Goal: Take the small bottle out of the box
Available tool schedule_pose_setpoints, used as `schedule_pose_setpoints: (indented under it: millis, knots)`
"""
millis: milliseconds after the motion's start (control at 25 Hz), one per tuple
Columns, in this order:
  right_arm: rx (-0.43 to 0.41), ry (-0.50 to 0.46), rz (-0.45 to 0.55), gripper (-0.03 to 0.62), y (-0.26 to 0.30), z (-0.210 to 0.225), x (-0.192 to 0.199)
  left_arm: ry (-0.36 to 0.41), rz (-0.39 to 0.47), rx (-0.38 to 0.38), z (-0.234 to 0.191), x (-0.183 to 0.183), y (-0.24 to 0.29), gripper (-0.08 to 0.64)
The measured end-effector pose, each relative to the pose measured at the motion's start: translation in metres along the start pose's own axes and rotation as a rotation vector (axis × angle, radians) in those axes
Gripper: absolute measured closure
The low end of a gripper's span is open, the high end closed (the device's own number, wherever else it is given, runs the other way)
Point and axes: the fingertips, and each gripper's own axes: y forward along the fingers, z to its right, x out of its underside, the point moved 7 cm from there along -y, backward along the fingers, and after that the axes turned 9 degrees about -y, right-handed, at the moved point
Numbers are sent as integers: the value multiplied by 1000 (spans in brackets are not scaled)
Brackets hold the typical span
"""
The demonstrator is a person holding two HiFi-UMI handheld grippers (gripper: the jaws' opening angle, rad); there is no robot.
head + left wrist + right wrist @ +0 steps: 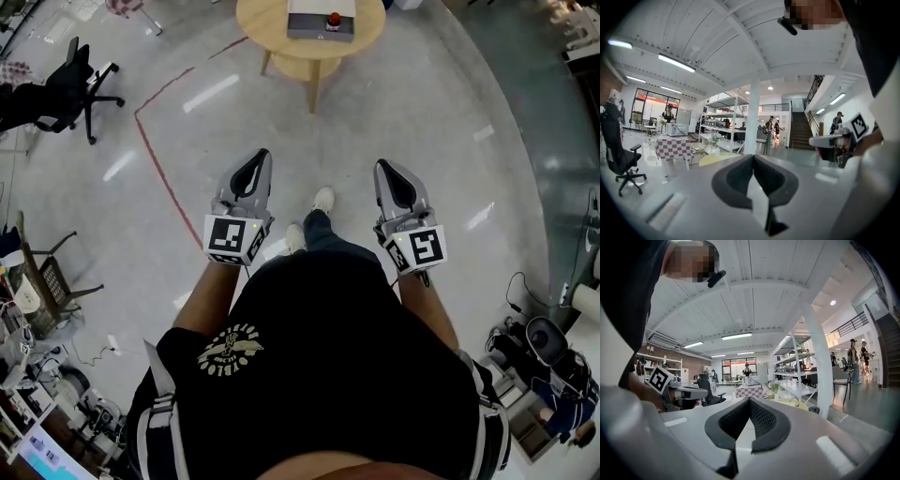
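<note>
While the round pale wooden table (pixel 267 30) bearing a flat grey box (pixel 317 22) lies well apart at top centre, the left hand-held gripper (pixel 260 157) and right hand-held gripper (pixel 385 167) hang level, pressed together and empty, as nothing is within reach; the small bottle is unseen, presumably boxed.

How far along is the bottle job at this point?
Done: nothing that shows. The left gripper and right gripper are both shut and empty, held over the floor well short of the table. In hand: nothing; neither touches the box on that table. Left: reach the box and take the bottle out; no bottle can be made out from here.
</note>
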Motion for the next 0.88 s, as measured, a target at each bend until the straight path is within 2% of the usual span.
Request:
schedule_pose_setpoints:
  millis: [240,480,880]
  knots:
    - [-20,5,-6,586,32,28,2,5,-11,0,-7,-8,39,560]
    - [-51,8,6,586,68,55,-3,14,-10,-33,-19,-21,73,560]
    - [-106,7,52,586,105,99,-15,55,36,-88,-26,-45,116,560]
